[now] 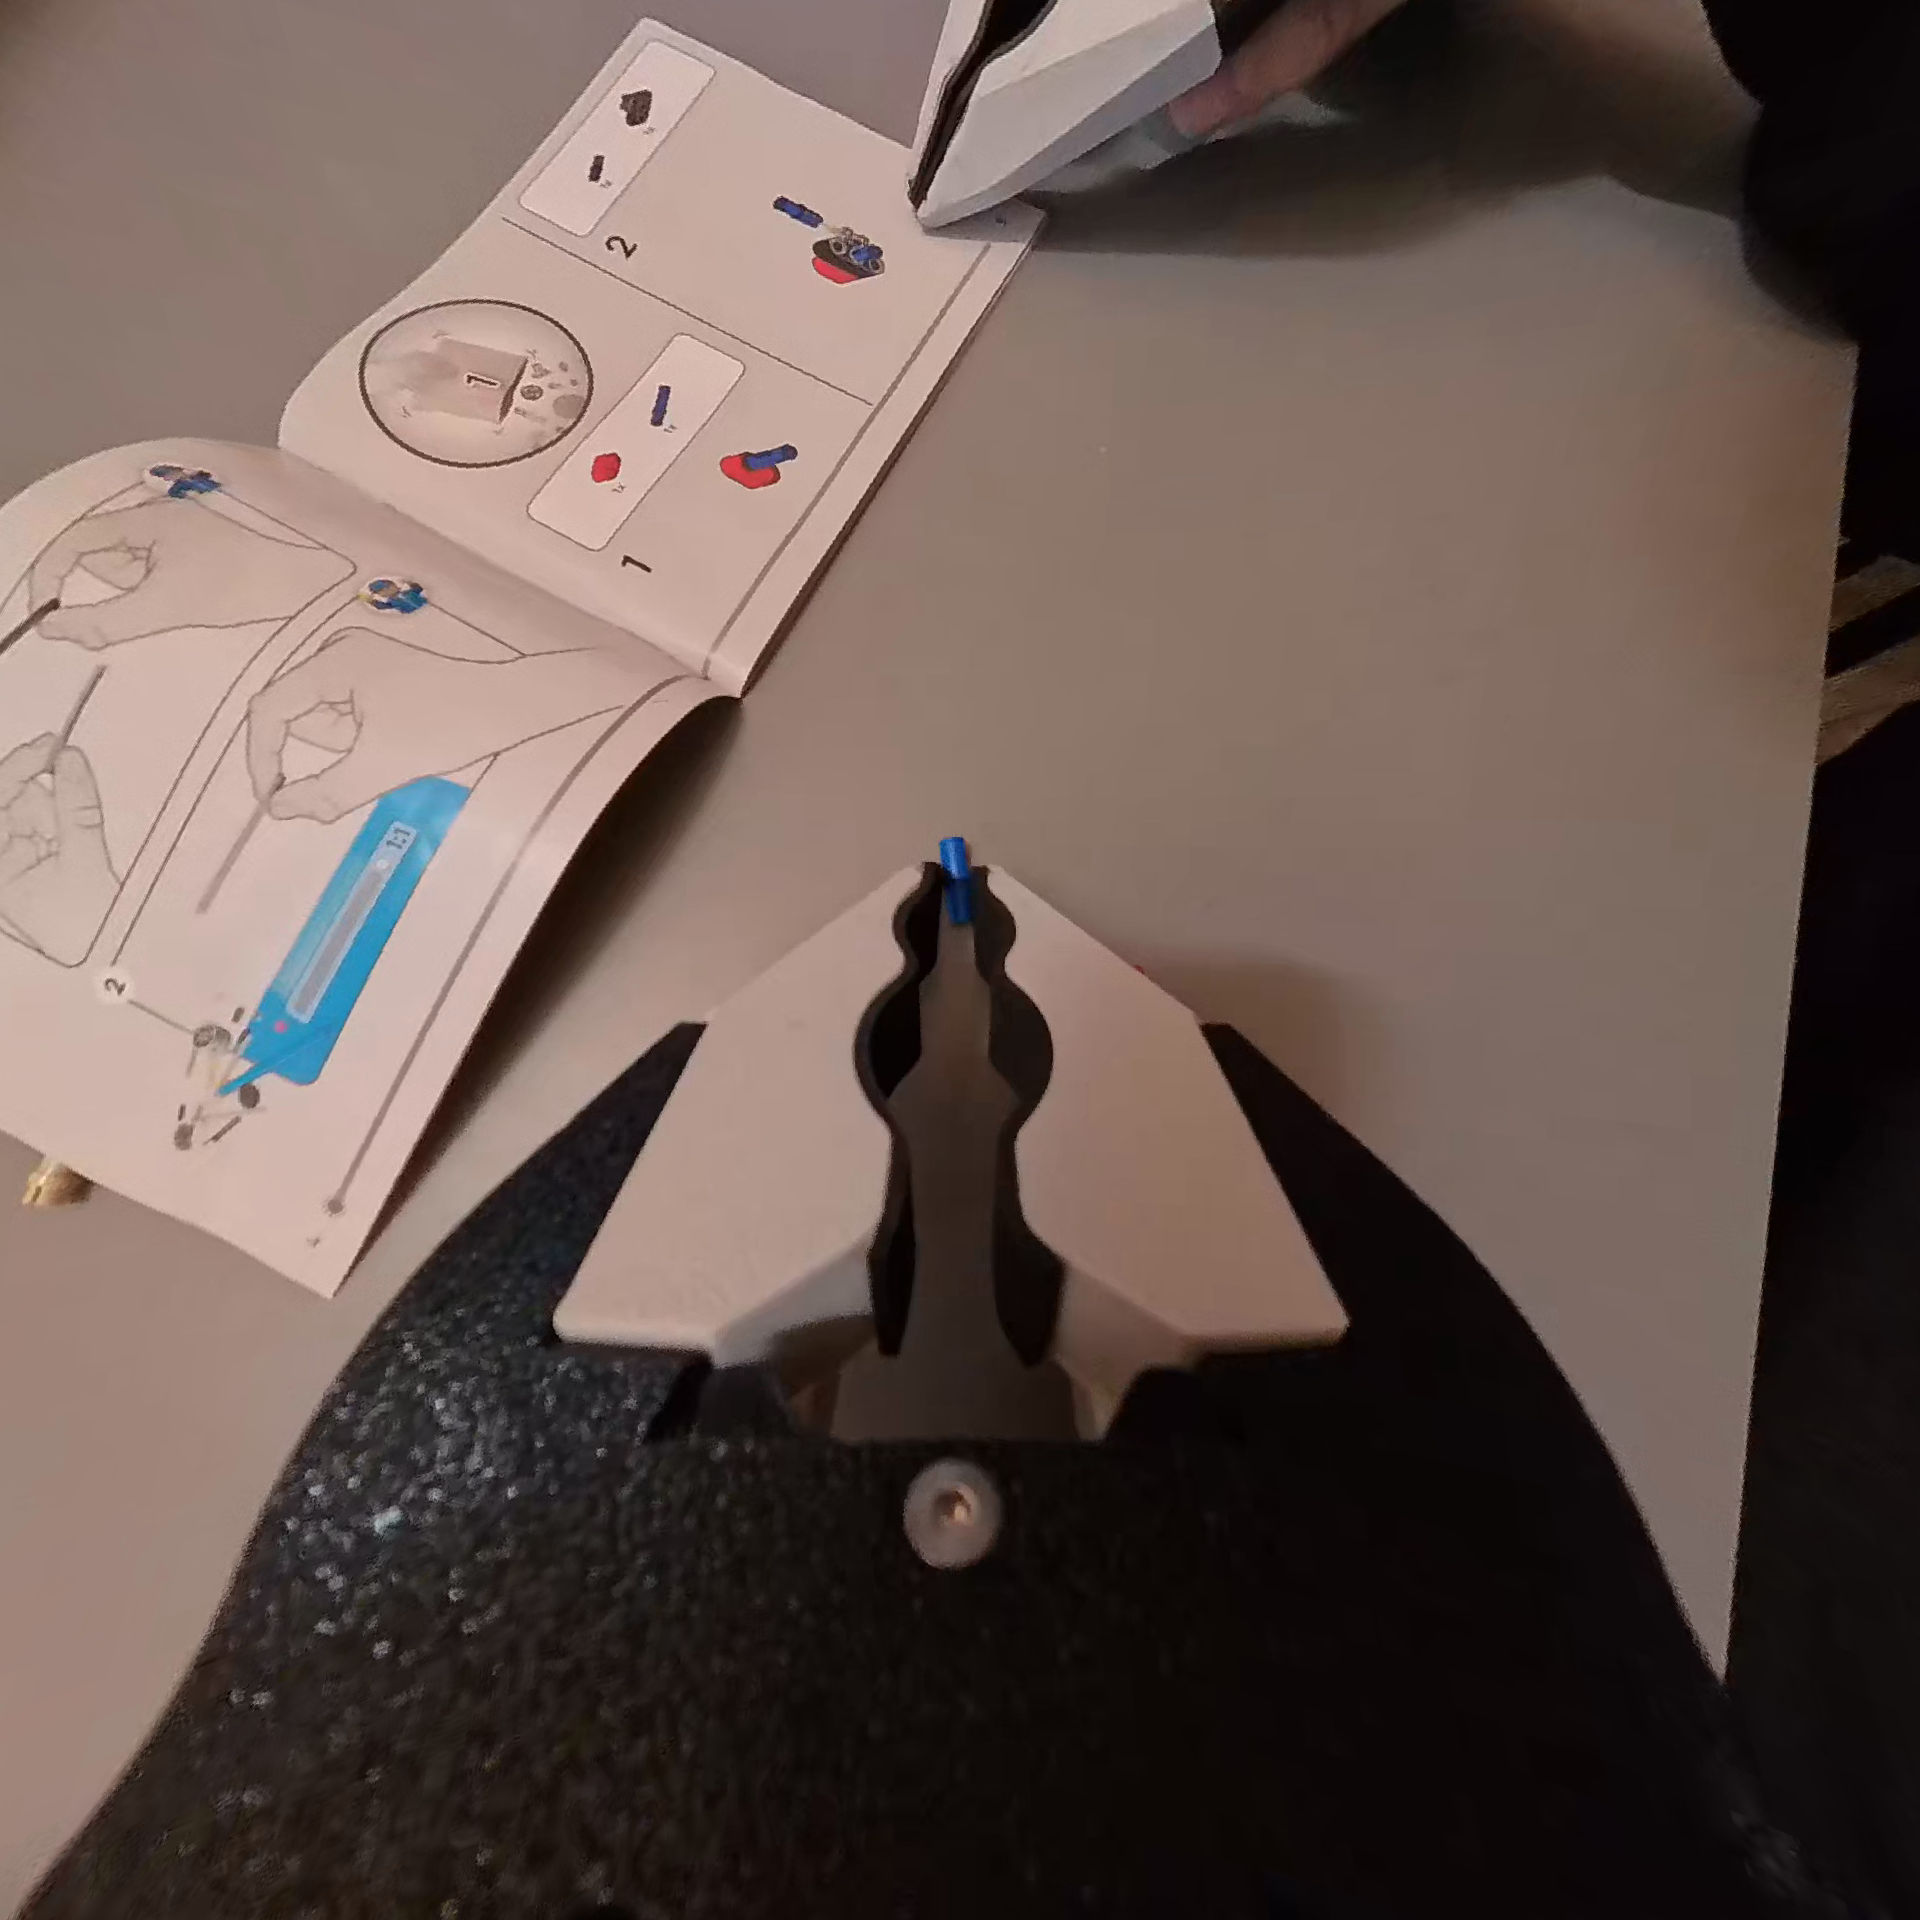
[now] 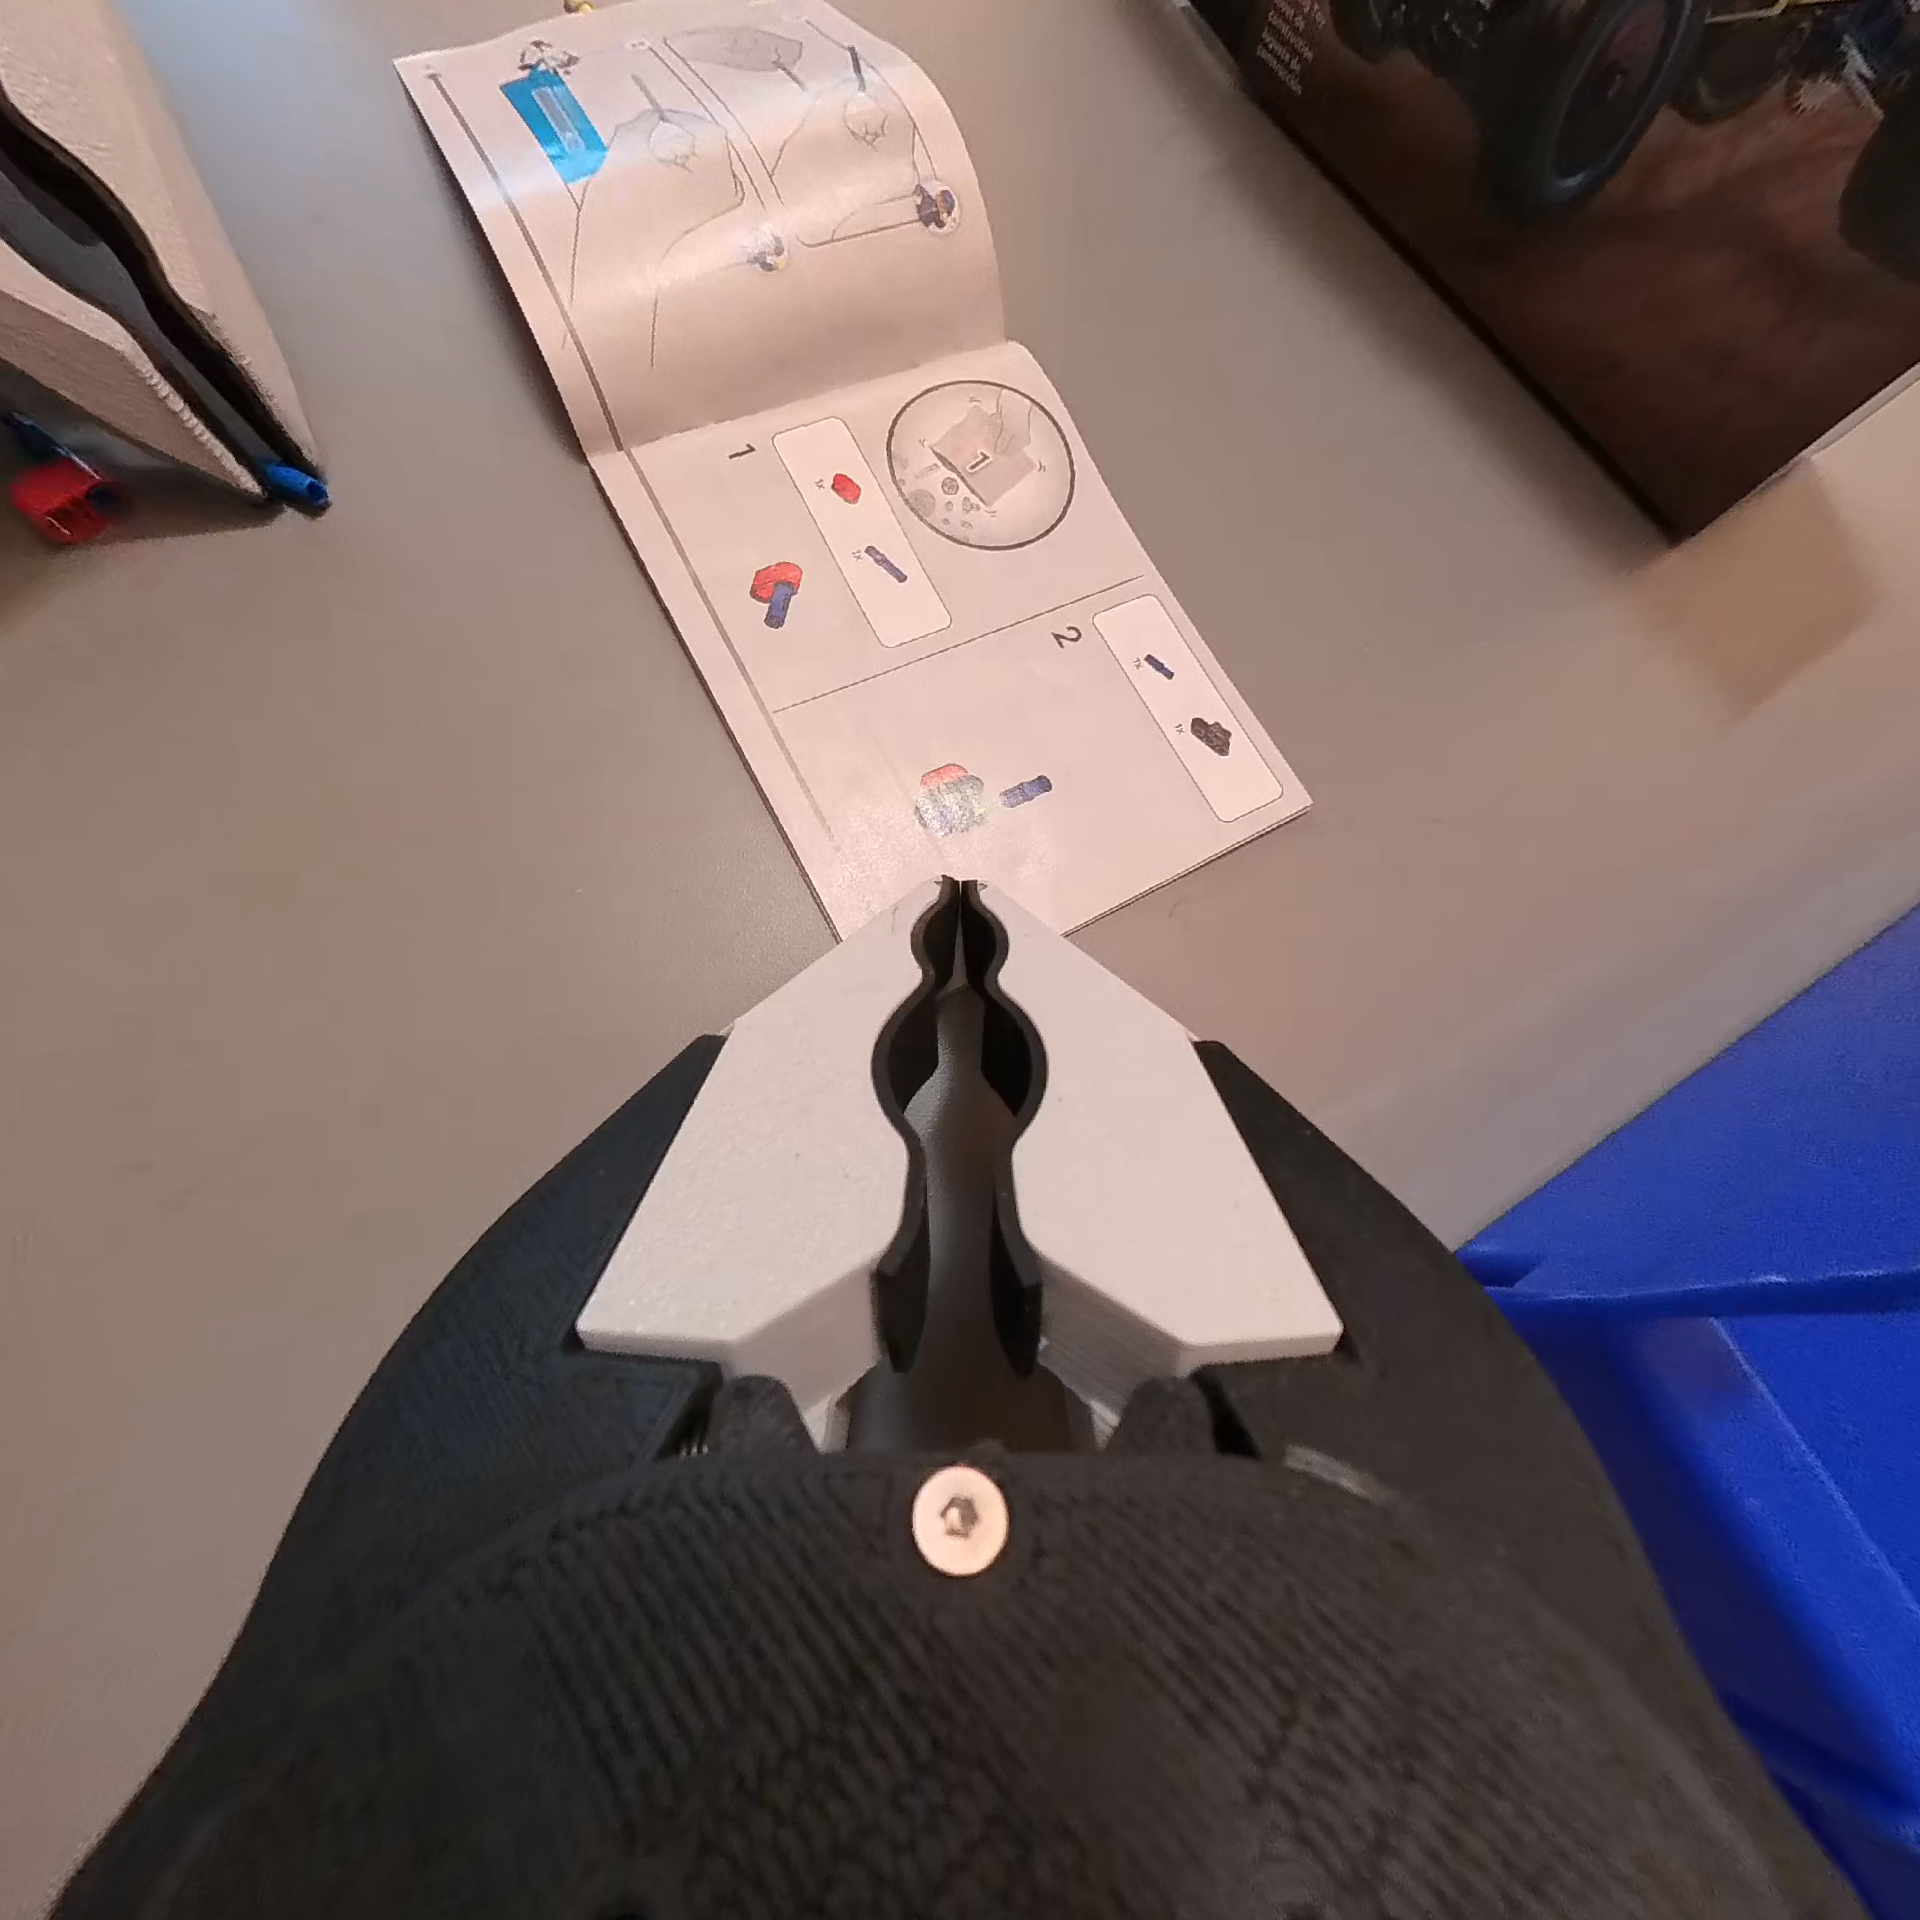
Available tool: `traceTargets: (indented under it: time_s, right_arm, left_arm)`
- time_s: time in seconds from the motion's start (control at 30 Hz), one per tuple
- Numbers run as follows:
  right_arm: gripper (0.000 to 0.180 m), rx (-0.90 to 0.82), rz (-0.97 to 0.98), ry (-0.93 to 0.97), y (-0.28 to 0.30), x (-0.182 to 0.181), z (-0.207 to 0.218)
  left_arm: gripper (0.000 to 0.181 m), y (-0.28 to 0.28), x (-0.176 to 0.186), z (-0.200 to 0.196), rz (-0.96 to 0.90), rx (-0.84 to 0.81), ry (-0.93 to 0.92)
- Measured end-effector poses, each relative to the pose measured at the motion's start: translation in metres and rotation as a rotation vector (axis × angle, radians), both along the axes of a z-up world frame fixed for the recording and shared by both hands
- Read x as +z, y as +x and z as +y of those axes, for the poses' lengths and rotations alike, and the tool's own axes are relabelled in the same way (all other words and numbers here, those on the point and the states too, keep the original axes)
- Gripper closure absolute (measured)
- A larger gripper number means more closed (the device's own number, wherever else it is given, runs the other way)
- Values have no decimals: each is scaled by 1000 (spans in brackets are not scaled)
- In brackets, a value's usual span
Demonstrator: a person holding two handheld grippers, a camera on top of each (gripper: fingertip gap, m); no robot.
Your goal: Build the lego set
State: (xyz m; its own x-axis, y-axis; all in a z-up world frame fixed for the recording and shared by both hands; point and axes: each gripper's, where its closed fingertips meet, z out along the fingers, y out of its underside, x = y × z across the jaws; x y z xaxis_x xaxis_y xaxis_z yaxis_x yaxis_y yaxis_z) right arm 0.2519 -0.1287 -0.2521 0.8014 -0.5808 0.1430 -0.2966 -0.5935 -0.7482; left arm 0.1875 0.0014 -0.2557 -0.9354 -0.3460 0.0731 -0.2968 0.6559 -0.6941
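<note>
My left gripper (image 1: 957, 871) is shut on a small blue pin (image 1: 955, 881) that sticks out past its fingertips, low over the grey table. It also shows in the right wrist view (image 2: 281, 488) with the blue pin (image 2: 296, 484) at its tip. A red piece (image 2: 60, 501) with a blue part lies on the table just behind it. My right gripper (image 2: 958, 885) is shut and empty, its tips resting on the near edge of the open instruction booklet (image 2: 935, 623). In the left wrist view it (image 1: 925, 203) touches the corner of the booklet (image 1: 644, 416).
A dark set box (image 2: 1610, 208) stands at the back right. A blue bin (image 2: 1714, 1403) sits at the right. The grey table (image 1: 1351, 727) ends at an edge (image 1: 1808, 831) on the right. A small gold part (image 1: 52, 1187) lies by the booklet. My hands' fingertips stand some 15 centimetres from each other.
</note>
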Motion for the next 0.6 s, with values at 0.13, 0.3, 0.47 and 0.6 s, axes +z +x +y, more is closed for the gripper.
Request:
traceTargets:
  time_s: [0.13, 0.3, 0.47, 0.6]
  right_arm:
    - [180, 0, -5, -4, 0, 0, 0]
    - [180, 0, -2, -1, 0, 0, 0]
    - [180, 0, -6, -5, 0, 0, 0]
    - [180, 0, -7, -6, 0, 0, 0]
  left_arm:
    - [172, -3, 1, 0, 22, 14, -42]
    - [169, 1, 10, 3, -1, 37, -90]
    - [170, 13, 32, 18, -75, 96, -143]
    - [171, 30, 54, 55, -143, 199, -164]
